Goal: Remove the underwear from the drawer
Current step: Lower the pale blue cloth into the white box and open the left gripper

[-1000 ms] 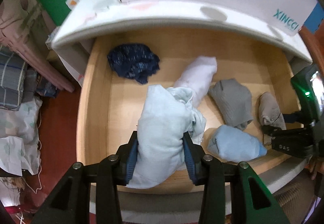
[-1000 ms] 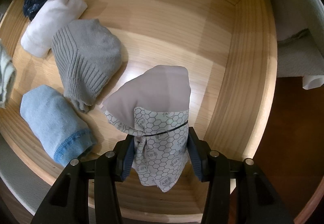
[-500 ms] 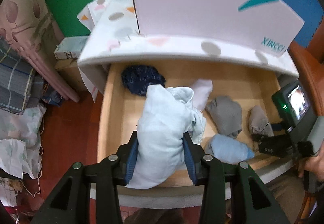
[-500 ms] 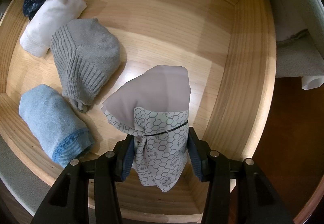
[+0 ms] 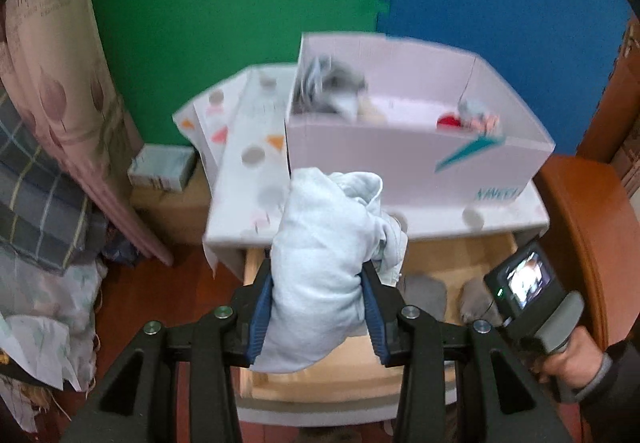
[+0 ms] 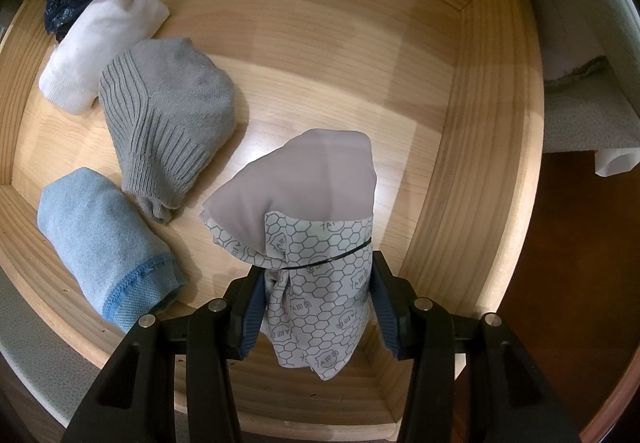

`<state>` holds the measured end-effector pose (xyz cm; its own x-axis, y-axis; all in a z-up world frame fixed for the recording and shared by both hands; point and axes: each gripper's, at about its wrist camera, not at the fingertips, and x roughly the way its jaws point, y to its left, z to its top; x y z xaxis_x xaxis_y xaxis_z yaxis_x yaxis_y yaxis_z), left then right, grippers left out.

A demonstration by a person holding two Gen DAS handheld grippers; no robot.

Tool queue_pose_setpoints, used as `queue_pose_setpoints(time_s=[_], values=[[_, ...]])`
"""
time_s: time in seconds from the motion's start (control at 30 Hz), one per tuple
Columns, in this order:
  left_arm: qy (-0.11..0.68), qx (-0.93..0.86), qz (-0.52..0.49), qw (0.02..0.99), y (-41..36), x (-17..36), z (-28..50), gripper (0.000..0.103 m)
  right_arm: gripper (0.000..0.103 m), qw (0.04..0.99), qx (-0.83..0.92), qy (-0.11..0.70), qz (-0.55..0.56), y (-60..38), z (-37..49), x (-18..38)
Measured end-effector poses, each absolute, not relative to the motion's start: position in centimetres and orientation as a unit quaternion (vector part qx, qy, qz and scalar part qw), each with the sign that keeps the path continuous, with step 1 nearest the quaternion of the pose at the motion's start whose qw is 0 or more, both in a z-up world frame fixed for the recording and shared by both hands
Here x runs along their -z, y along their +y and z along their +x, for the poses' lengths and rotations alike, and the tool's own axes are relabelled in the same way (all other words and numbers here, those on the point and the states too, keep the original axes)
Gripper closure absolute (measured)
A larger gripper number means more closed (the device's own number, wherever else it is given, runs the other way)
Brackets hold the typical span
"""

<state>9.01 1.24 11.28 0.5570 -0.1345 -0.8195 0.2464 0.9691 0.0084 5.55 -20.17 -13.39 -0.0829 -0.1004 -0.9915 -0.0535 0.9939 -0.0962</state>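
My left gripper is shut on a pale blue bundle of underwear and holds it high above the open wooden drawer. My right gripper is shut on a mauve underwear with a hexagon-print band, just above the drawer floor near its right wall. The right gripper's handle and screen show in the left wrist view.
In the drawer lie a grey roll, a blue roll, a white roll and a dark blue one. A white box holding clothes stands on the cabinet top. Fabric piles lie at the left.
My left gripper has risen well above the drawer with the pale blue bundle, so the white box's inside now shows. The right gripper has held almost still.
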Motion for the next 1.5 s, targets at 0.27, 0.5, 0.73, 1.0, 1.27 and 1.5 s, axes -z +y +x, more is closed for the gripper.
queue_pose_setpoints(time_s=[0.27,0.5,0.73,1.0,1.27,1.5], values=[[0.416,0.107,0.068,0.900,0.6,-16.7,12.8,0.061,0.058,0.675,0.018,0.736,-0.053,-20.2,5.5,13.3],[0.416,0.110,0.066,0.900,-1.6,-17.4,17.5,0.061,0.057,0.676,0.017,0.735,-0.052,-20.2,5.5,13.3],[0.436,0.122,0.067,0.889,-4.1,-15.5,21.1,0.061,0.057,0.677,0.017,0.734,-0.049,-20.5,5.7,13.1],[0.476,0.122,0.068,0.868,-6.1,-11.8,24.4,0.061,0.057,0.677,0.017,0.734,-0.051,-20.5,5.7,13.0],[0.491,0.113,0.050,0.862,-5.8,-10.0,25.4,0.058,0.056,0.677,0.017,0.734,-0.051,-20.4,5.7,13.0],[0.496,0.116,0.038,0.860,-5.6,-10.3,25.0,0.051,0.056,0.677,0.018,0.734,-0.051,-20.2,5.7,12.9]])
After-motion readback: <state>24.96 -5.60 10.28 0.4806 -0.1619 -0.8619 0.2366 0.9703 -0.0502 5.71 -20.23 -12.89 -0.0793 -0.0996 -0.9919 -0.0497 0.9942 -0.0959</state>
